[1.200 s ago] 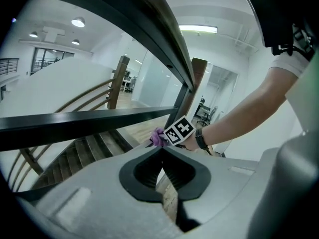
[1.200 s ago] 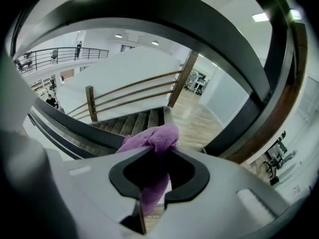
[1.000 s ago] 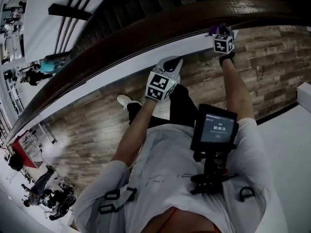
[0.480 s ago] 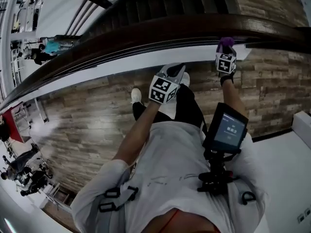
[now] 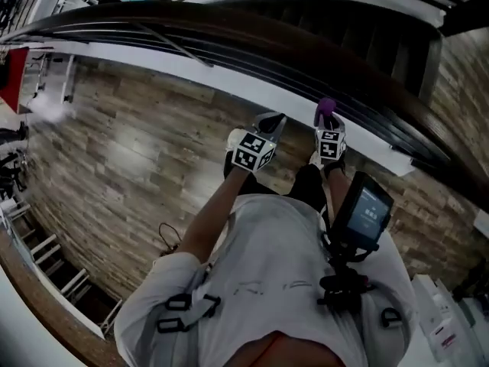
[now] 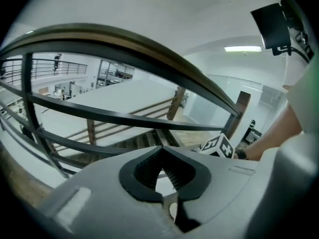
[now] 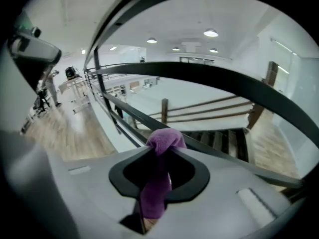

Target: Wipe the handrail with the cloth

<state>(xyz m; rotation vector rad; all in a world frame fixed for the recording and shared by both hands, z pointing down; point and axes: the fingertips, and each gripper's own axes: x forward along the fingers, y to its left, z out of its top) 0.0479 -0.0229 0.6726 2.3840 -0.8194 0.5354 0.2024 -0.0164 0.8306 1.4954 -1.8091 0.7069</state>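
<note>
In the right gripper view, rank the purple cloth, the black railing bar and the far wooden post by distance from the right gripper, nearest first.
1. Purple cloth: clamped in the jaws of the right gripper.
2. Black railing bar: just behind it, running to the lower right.
3. Wooden post: across the stairwell, centre background.

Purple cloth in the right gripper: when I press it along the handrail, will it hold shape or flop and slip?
Probably floppy: the cloth bunches above the right gripper and droops limply below it. It looks light and soft, so it should mould to the handrail. Only a narrow pinch holds it, so dragging might tug it loose.
</note>
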